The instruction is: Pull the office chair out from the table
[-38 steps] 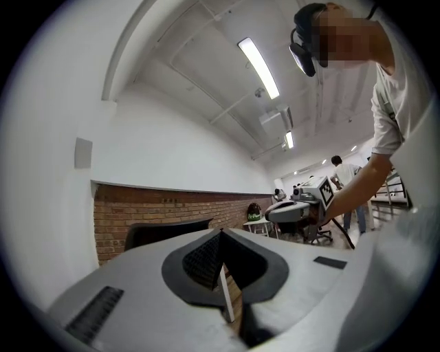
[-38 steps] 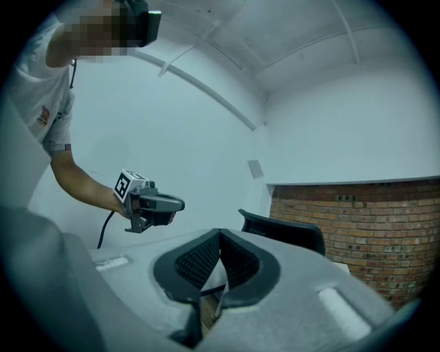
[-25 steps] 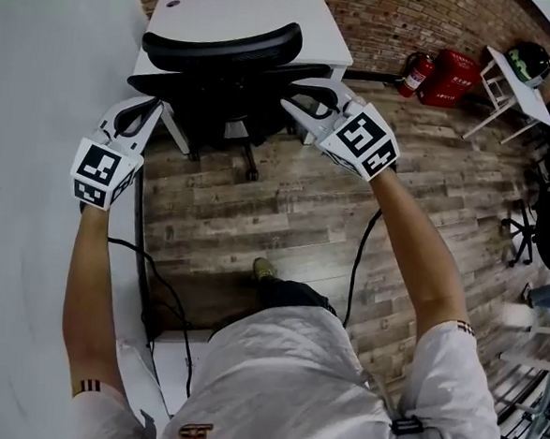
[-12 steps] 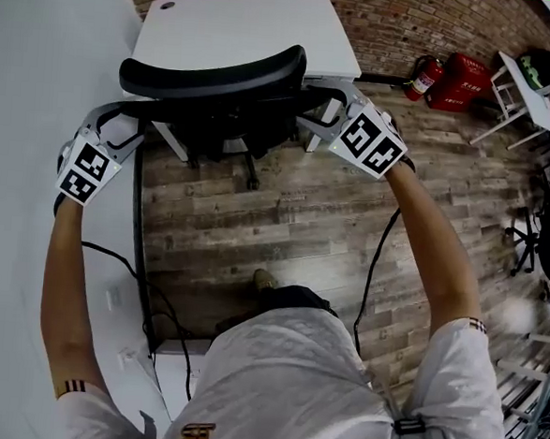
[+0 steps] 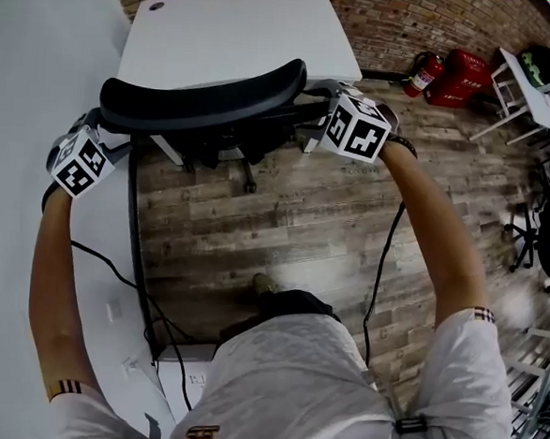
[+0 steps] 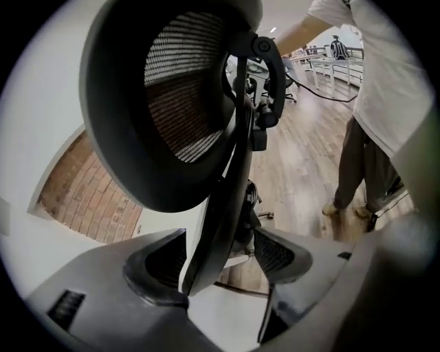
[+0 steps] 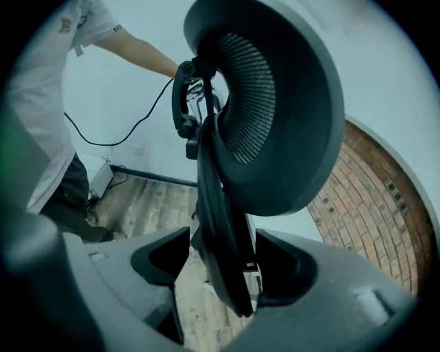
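The black office chair (image 5: 199,101) stands tucked against the white table (image 5: 232,33), its curved back top toward me. My left gripper (image 5: 92,128) is at the back's left edge and my right gripper (image 5: 326,110) at its right edge. In the left gripper view the chair's back frame (image 6: 230,179) runs between the jaws of the left gripper (image 6: 216,240), with a gap to the right pad. The right gripper (image 7: 221,240) also straddles the frame (image 7: 216,206), with room on both sides. Both sets of jaws are opening. The mesh headrest (image 7: 275,117) looms above.
A white wall (image 5: 10,242) lies close on the left, with a black table leg (image 5: 134,242) and cables (image 5: 380,268) on the wood floor. A fire extinguisher (image 5: 420,72), a red box (image 5: 462,77), a small white table (image 5: 519,85) and other chairs (image 5: 548,214) stand at the right.
Both grippers have moved away from me and outward to the two sides of the chair's back. Their jaws have opened, and the back frame now lies between them.
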The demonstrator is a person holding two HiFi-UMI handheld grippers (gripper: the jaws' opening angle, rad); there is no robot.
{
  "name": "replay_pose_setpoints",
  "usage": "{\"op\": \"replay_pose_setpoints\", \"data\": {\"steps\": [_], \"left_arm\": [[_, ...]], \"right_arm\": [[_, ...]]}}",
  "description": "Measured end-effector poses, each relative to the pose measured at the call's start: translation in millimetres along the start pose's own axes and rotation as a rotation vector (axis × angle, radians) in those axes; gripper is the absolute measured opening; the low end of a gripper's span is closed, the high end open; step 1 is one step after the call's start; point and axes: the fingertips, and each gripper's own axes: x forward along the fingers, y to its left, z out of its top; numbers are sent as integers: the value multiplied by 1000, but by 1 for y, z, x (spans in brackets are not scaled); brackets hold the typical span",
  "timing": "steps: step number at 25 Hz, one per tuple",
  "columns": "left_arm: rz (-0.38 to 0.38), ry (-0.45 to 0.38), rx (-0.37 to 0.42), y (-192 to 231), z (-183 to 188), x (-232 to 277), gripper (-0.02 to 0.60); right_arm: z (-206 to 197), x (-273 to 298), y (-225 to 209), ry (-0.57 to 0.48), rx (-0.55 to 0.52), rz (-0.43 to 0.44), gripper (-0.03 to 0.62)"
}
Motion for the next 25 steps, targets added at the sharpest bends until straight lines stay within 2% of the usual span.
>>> {"op": "replay_pose_setpoints", "data": {"steps": [3, 5, 6, 7, 8, 9, 16, 25], "left_arm": [[-50, 14, 14, -1, -1, 14, 302], [-44, 6, 11, 2, 2, 17, 294], [-32, 4, 15, 5, 3, 17, 280], [-18, 4, 27, 7, 4, 17, 250], [-8, 7, 43, 8, 4, 17, 210], [-3, 10, 60, 8, 3, 17, 202], [-36, 61, 132, -4, 1, 15, 164], [-67, 76, 139, -38, 9, -4, 158]], "right_arm": [[-3, 11, -2, 33, -18, 49, 287], [-5, 16, -1, 51, -45, 73, 270], [-7, 17, 0, 62, -68, 79, 250], [-8, 18, 1, 70, -95, 82, 190], [-9, 19, 3, 76, -122, 83, 156], [-10, 20, 4, 77, -143, 81, 143], [-14, 20, 11, 67, -208, 37, 117], [-18, -3, 45, 54, -226, 23, 112]]}}
